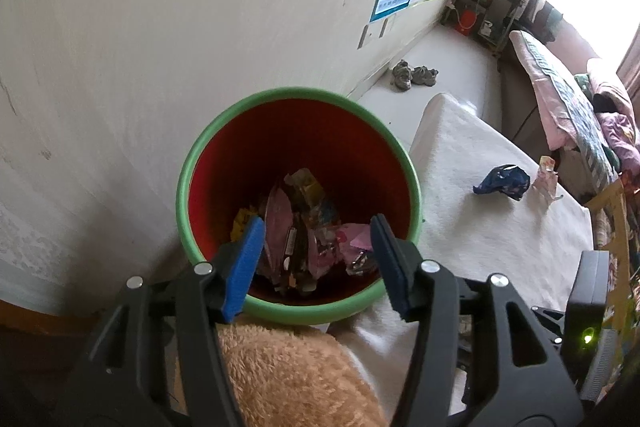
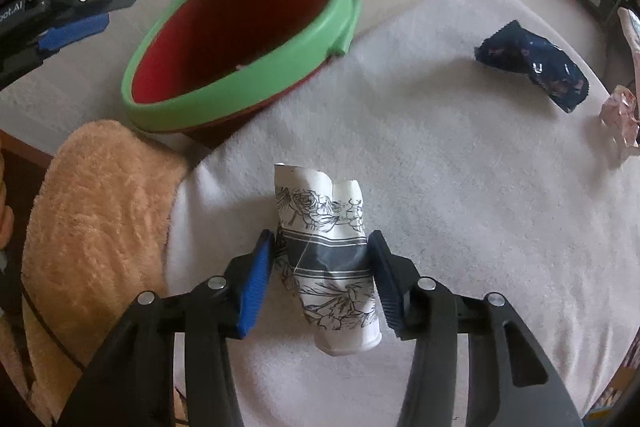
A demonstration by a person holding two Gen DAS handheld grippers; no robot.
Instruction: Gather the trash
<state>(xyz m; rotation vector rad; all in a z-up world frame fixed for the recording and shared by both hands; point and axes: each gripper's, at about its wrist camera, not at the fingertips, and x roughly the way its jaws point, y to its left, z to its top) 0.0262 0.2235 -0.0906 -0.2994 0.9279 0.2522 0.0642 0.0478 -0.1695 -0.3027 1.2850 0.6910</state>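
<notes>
The right gripper (image 2: 322, 271) straddles a crushed paper cup (image 2: 328, 259) lying on the white cloth (image 2: 460, 187), jaws parted, pads flanking it (contact unclear). The bin (image 2: 240, 39) sits at eleven o'clock. The left gripper (image 1: 318, 259) hangs open and empty above its wrappers (image 1: 296, 227).

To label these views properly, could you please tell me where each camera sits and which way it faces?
Left wrist: on the left claw, facing down into the bin; both its fingers show.
Right wrist: on the right claw, facing down at a crushed paper cup; its fingers show.
Shared: bin, dark blue wrapper, white cloth.
</notes>
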